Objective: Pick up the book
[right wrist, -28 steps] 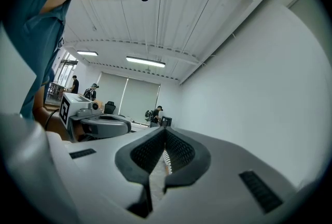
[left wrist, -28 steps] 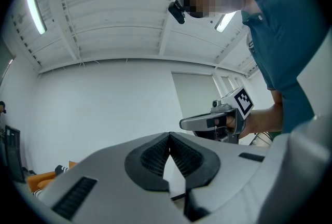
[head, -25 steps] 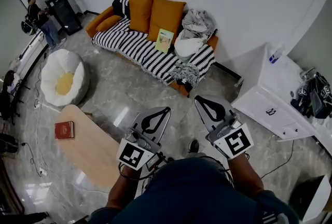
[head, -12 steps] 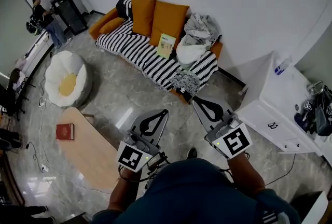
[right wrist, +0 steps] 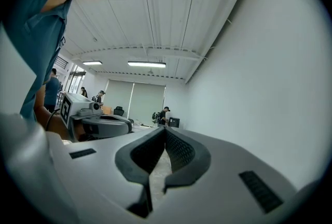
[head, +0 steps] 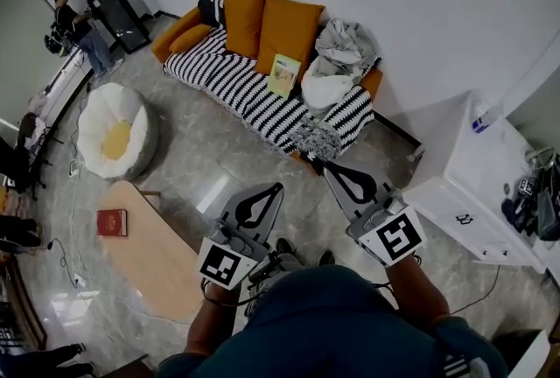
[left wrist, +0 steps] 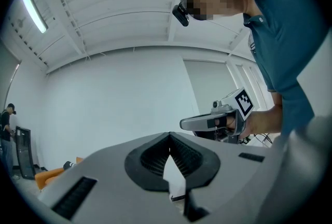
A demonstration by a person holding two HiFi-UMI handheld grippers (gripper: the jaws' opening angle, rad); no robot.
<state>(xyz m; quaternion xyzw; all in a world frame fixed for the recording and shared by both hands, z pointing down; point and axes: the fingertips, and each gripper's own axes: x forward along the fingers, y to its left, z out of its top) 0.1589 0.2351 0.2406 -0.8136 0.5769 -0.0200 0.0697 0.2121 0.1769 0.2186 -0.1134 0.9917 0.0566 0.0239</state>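
A person holds 2 grippers above a marble floor. The left gripper (head: pixel 273 192) and right gripper (head: pixel 334 171) are each fully closed, holding nothing. A red book (head: pixel 111 222) lies near the wooden desk's (head: pixel 162 258) far left corner, well apart from both. A pale book (head: pixel 281 75) leans on the striped sofa (head: pixel 229 80).

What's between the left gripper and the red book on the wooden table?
In the head view, only glossy floor and bare wooden table separate left gripper and red book.
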